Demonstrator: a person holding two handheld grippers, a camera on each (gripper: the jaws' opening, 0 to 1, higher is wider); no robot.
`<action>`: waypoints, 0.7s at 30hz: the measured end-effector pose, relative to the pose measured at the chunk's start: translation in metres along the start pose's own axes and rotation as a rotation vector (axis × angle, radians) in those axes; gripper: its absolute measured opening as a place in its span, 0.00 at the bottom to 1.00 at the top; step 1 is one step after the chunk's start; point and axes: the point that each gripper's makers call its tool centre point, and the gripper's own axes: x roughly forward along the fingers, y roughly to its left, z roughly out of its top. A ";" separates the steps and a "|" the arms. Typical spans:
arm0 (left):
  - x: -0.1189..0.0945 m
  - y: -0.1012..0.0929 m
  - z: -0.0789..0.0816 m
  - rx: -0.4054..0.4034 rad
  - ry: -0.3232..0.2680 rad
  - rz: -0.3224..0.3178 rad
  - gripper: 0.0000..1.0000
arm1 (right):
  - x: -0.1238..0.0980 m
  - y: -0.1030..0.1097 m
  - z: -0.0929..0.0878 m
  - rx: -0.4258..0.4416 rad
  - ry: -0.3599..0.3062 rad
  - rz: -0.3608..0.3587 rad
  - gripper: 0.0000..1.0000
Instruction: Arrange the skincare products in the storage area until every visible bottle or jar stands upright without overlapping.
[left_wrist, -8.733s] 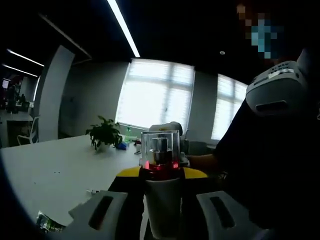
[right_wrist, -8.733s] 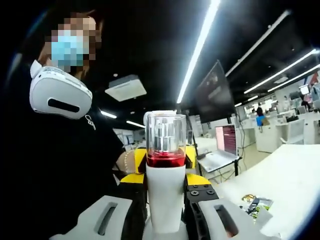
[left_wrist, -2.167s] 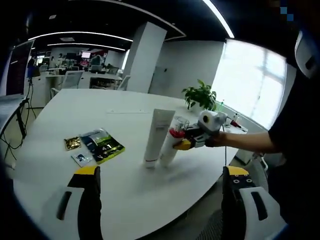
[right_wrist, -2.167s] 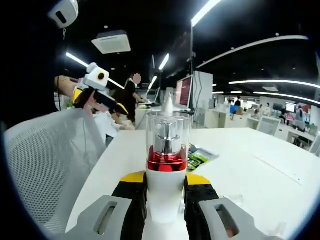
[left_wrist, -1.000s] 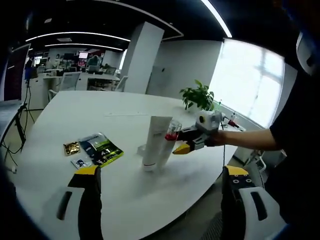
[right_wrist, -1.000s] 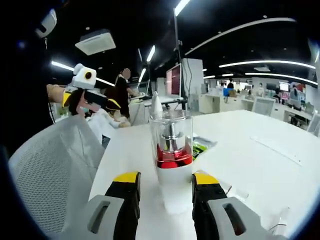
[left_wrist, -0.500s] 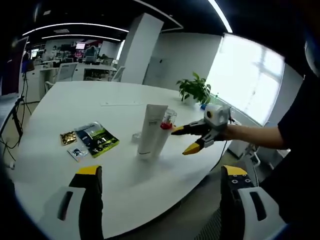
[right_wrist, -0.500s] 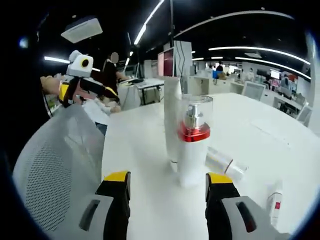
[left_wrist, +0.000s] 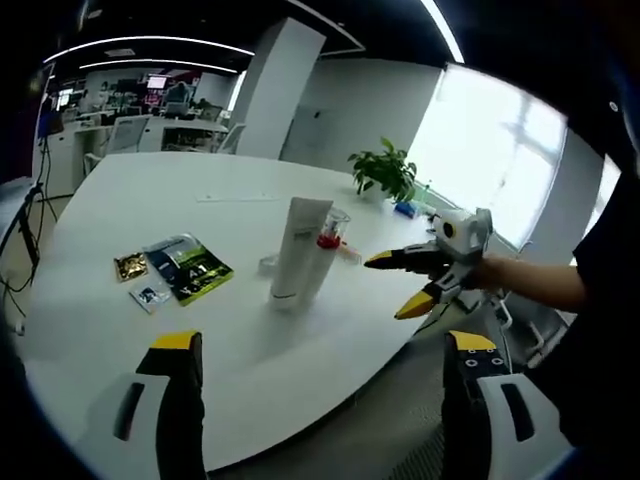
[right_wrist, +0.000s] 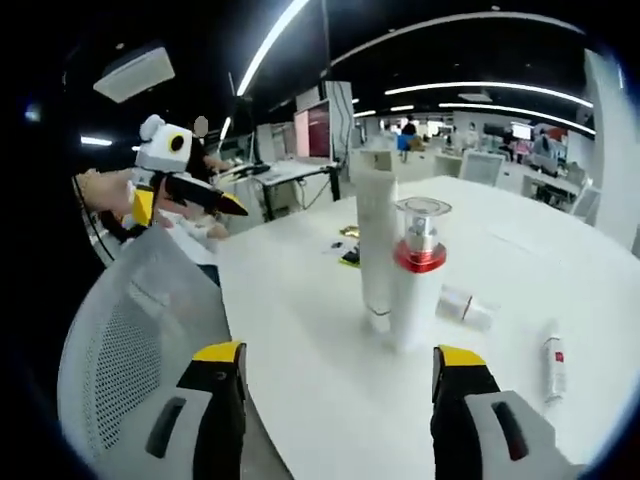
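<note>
In the left gripper view the packets (left_wrist: 180, 272) lie flat toward the left of the white table (left_wrist: 90, 330), with bare tabletop between them and the near rounded edge. Further right, a tall white tube (left_wrist: 293, 250) and a pump bottle (left_wrist: 321, 255) with a red band stand upright side by side, touching or nearly so; something small and clear behind them is mostly hidden. A plant (left_wrist: 383, 173) sits near the far edge. At right the right gripper (left_wrist: 408, 282) hangs off the table edge, jaws spread wide and empty. The left gripper (left_wrist: 325, 375), jaws wide apart, holds nothing. In the right gripper view a mesh chair (right_wrist: 130, 340) stands left of the table, and a clear jar (right_wrist: 462, 307) and a small tube (right_wrist: 552, 366) lie on their sides right of the bottle.
</note>
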 end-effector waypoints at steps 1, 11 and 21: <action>0.000 0.000 0.000 0.001 0.001 0.000 0.93 | -0.003 0.003 0.001 0.031 -0.013 -0.007 0.79; -0.001 0.009 -0.005 0.004 0.008 0.013 0.95 | -0.023 0.026 0.012 0.079 -0.043 -0.058 0.90; -0.009 0.013 -0.016 0.003 0.018 0.044 0.95 | -0.033 0.038 0.013 0.157 -0.080 -0.080 0.99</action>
